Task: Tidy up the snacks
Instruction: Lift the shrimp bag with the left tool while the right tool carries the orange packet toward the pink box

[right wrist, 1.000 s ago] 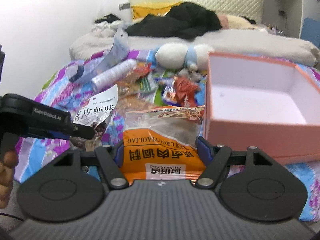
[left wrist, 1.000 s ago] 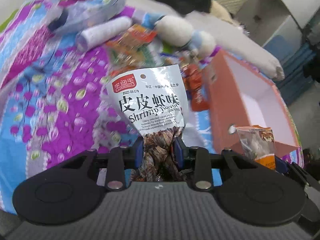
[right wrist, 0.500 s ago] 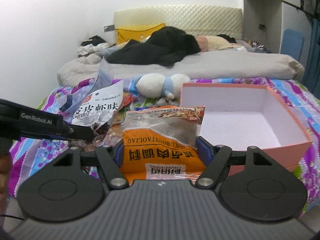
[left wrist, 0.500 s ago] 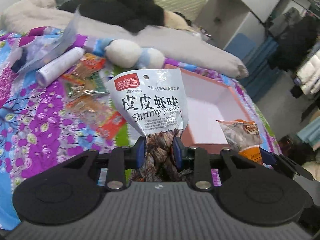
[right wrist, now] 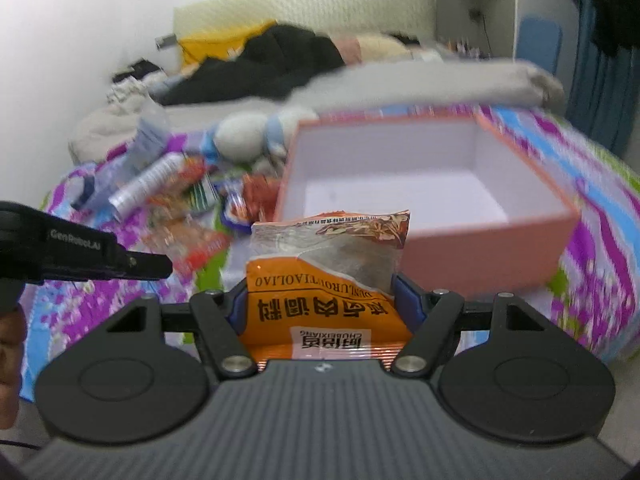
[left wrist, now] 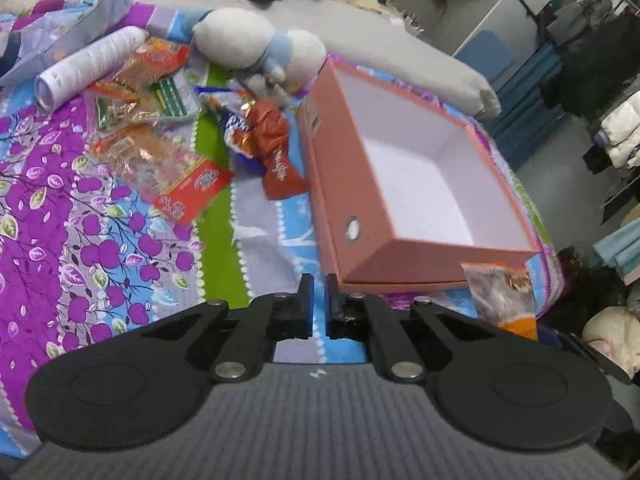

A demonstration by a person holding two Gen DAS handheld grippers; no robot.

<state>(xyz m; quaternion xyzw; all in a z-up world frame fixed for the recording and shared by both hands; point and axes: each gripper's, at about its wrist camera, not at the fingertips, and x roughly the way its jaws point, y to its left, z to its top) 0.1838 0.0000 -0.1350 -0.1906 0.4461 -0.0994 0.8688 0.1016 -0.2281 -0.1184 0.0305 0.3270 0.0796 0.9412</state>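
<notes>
My left gripper (left wrist: 319, 304) hovers over the patterned bedspread just in front of the pink box's (left wrist: 332, 168) near corner. Its jaws are closing to a thin slit with nothing between them. The white shrimp snack bag shows in neither view. My right gripper (right wrist: 320, 300) is shut on an orange and clear seasoning packet (right wrist: 326, 280), held upright before the open pink box (right wrist: 480, 256), whose white inside looks bare. The same orange packet (left wrist: 500, 292) appears at the left wrist view's lower right. The left gripper (right wrist: 160, 266) juts in from the left of the right wrist view.
Loose snacks lie left of the box: a red wrapper (left wrist: 276, 148), a red and clear packet (left wrist: 180, 184) and several more. A white tube (left wrist: 88, 64) and a plush toy (left wrist: 256, 44) lie behind them. A grey bolster (left wrist: 400, 64) runs past the box; the bed edge drops off on the right.
The shrimp bag that my left gripper held is gone from its jaws, which have come together. Both hands swung toward the pink box; the right still holds the orange packet.
</notes>
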